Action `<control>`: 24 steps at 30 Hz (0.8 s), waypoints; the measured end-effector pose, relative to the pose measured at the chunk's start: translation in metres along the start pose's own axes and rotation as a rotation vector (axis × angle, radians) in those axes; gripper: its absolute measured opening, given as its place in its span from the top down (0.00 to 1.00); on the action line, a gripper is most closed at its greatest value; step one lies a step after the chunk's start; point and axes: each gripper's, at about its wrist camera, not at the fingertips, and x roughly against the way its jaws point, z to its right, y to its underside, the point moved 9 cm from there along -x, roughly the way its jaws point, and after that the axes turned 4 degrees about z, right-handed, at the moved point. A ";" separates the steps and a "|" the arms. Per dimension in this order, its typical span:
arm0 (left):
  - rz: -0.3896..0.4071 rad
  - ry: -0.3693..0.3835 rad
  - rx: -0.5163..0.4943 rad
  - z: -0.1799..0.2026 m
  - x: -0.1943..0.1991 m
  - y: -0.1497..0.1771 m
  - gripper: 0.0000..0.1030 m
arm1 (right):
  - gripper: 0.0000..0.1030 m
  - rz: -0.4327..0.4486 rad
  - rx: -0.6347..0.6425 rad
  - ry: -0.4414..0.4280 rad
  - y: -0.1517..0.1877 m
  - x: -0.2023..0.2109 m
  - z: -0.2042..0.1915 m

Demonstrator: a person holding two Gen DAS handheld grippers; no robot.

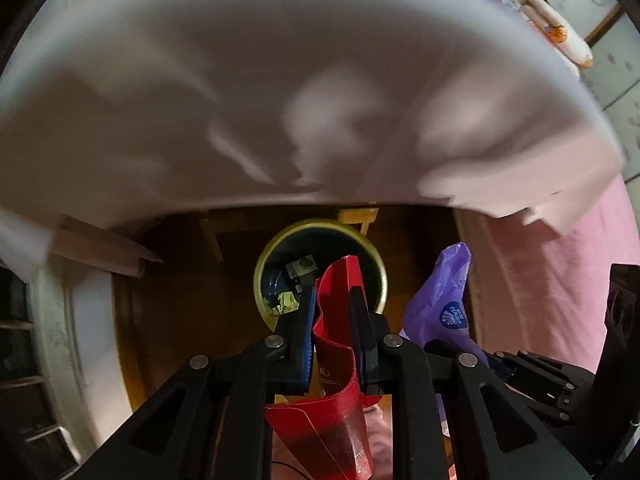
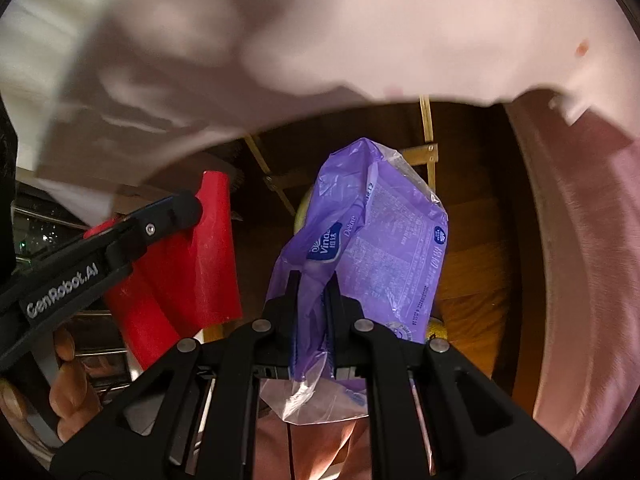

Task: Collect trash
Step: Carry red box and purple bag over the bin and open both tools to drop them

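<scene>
1. The red wrapper is a glossy, creased sheet of red packaging, folded lengthwise. Its upper end stands above the fingertips and its lower end trails back toward the camera.
2. The left gripper has its jaws closed down on that wrapper, pinching it at mid-length. From the left wrist view it hangs over the mouth of the trash bin.
3. The purple bag is a crumpled plastic pack with white print and a blue logo, with a clear torn end hanging below the fingers.
4. The right gripper is clamped nearly closed on the bag's lower part, and the bag rises upright beyond the fingertips, just right of the red wrapper.
5. The trash bin is round with a yellowish rim, already holding scraps, on a brown wooden floor.
6. A pale cloth, blurred, overhangs the top of both views, its edge above the bin.
7. A pink fabric closes off the right side, near the purple bag.
8. Open floor lies to the bin's left.
</scene>
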 end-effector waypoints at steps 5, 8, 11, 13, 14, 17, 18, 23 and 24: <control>0.013 -0.016 -0.007 -0.002 -0.070 0.015 0.83 | 0.92 -0.023 -0.010 -0.004 0.004 -0.067 0.029; 0.025 -0.028 -0.010 -0.005 -0.108 0.020 0.81 | 0.92 -0.031 -0.008 -0.010 0.005 -0.105 0.042; 0.024 -0.026 0.006 -0.006 -0.138 0.023 0.78 | 0.92 -0.028 -0.005 -0.004 0.006 -0.135 0.054; 0.024 -0.026 0.019 -0.010 -0.155 0.024 0.73 | 0.92 -0.022 -0.017 -0.006 0.004 -0.149 0.061; 0.028 -0.029 0.022 -0.013 -0.162 0.024 0.66 | 0.92 -0.017 -0.023 -0.003 0.001 -0.154 0.064; 0.044 -0.042 0.037 -0.020 -0.175 0.021 0.48 | 0.81 -0.015 -0.035 0.003 -0.002 -0.169 0.071; 0.041 -0.038 0.043 -0.025 -0.179 0.021 0.44 | 0.68 -0.010 -0.039 0.007 -0.004 -0.173 0.074; 0.021 -0.060 0.061 -0.041 -0.186 0.017 0.42 | 0.56 0.007 -0.055 0.007 -0.010 -0.179 0.080; 0.022 -0.068 0.063 -0.045 -0.183 0.015 0.41 | 0.56 0.008 -0.059 0.009 -0.010 -0.178 0.080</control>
